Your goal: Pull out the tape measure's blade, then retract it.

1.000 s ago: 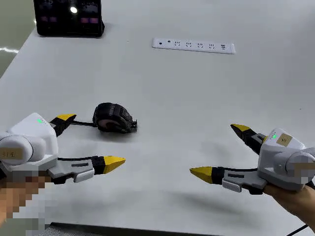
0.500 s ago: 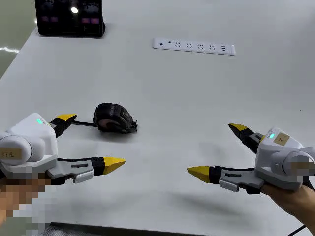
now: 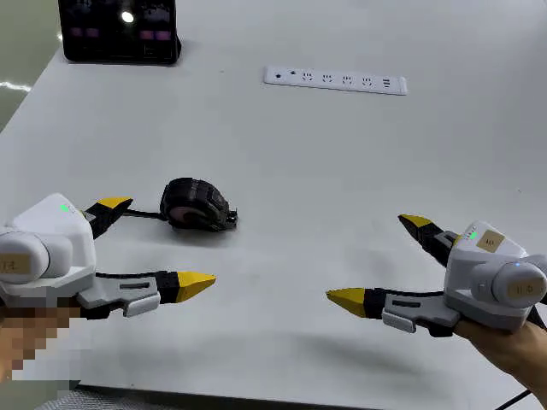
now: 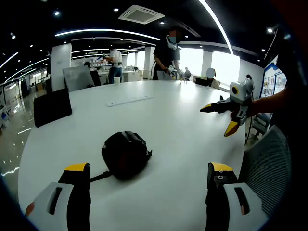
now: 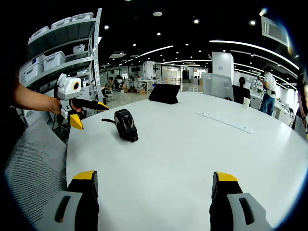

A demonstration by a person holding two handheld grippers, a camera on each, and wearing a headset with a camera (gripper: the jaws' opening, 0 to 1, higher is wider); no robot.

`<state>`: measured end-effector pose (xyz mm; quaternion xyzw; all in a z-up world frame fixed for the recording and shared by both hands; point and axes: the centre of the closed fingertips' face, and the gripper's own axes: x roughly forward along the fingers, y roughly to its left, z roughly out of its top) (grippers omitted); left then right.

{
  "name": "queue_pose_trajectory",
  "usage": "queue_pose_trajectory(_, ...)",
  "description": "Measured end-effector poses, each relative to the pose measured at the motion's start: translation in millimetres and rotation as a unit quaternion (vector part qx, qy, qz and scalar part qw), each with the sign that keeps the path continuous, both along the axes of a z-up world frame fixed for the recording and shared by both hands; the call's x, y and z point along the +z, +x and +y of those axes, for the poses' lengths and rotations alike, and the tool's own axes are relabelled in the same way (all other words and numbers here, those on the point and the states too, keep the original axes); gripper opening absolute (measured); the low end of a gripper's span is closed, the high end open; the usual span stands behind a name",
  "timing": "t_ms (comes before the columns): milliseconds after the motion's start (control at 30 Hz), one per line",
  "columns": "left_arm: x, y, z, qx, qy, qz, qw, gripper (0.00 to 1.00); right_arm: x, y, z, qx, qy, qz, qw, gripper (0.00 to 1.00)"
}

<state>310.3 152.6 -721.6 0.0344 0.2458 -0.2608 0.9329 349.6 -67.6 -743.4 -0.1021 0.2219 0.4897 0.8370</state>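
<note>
I held the left gripper (image 3: 158, 242) with its jaws spread wide and with nothing between them. The right gripper (image 3: 379, 259) was spread in the same way, well apart from it. The tape measure (image 3: 197, 205) lay on the white table (image 3: 282, 154) just ahead of the left gripper's jaws, untouched. Far beyond both grippers lay a white power strip (image 3: 335, 79).
</note>
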Motion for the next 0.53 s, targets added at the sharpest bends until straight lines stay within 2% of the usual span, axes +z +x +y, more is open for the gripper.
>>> queue_pose_trajectory(167, 0.6, -1.6, -2.4, -0.006, -0.01, 0.005, 0.9999, 0.99, 1.7, 0.0, -0.6, -0.002, 0.001, -0.001, 1.0, 0.99)
queue_pose_trajectory(200, -0.3, -1.3, -1.5, -0.004, -0.007, 0.007, 0.9999, 0.99, 2.0, -0.4, -0.6, -0.002, 0.001, -0.001, 1.0, 0.99)
queue_pose_trajectory(233, 0.6, 0.1, 0.2, -0.003, 0.0, -0.002, 1.0, 0.99, 1.9, -0.6, -0.6, -0.002, 0.0, 0.0, 1.0, 0.99)
queue_pose_trajectory(267, 0.7, -1.4, -1.5, -0.005, -0.009, 0.004, 0.9999, 0.99, 1.2, -0.3, -0.8, -0.001, 0.0, -0.001, 1.0, 0.99)
queue_pose_trajectory(533, 1.4, -1.7, -1.6, -0.007, -0.005, 0.003, 1.0, 0.99, 1.3, 0.9, -1.6, 0.0, 0.001, -0.002, 1.0, 0.99)
